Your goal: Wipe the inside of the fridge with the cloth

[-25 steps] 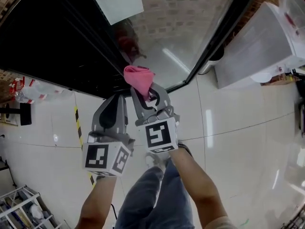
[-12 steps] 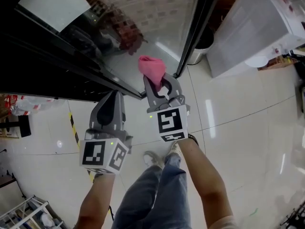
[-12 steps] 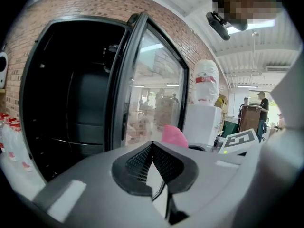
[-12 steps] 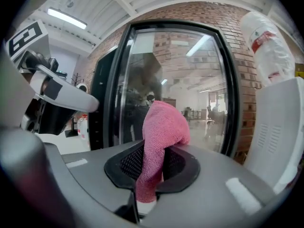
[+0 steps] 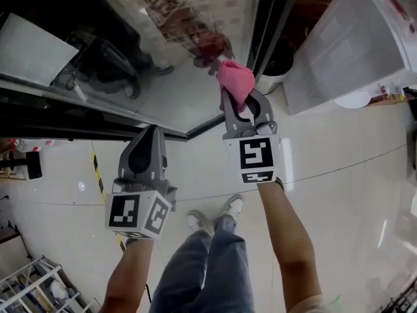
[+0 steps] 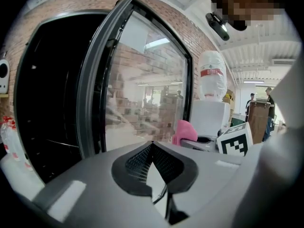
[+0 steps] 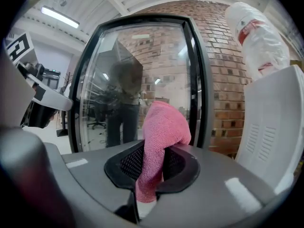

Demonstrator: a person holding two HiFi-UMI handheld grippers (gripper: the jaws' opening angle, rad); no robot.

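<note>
**Holding a pink cloth (image 5: 234, 80) up by the fridge door (image 5: 176, 57)**

Two hand-held grippers point toward a tall fridge with a glass door in a black frame. The right gripper (image 5: 244, 104) is clenched on the cloth. In its own view the pink fabric is pinched between the two jaws, runs down into the gap between them and bulges up past the tips in a rounded fold. From the head view, the cloth sits in front of the lower right part of the door, close to the black edge of the frame. A faint pink reflection shows in the glass a little way off. Whether the cloth touches the glass cannot be told.

The left gripper (image 5: 147, 134) is lower and to the left, well apart from the cloth. Its jaws are pressed together at the tips with nothing between them. In its view the door stands swung open, and the dark inside of the fridge (image 6: 47, 103) lies to the left of the frame.

The glass reflects a standing person and a brick wall (image 7: 228, 80). A white sheet (image 5: 32, 51) shows at the left of the door. To the right of the fridge stand a dark round bin (image 5: 279, 64) and a big white cabinet (image 5: 352, 51). Below, the glossy tiled floor (image 5: 339, 194) carries a strip of yellow and black tape (image 5: 98, 175), and the person's shoes (image 5: 231, 207) and jeans show between the forearms.
</note>
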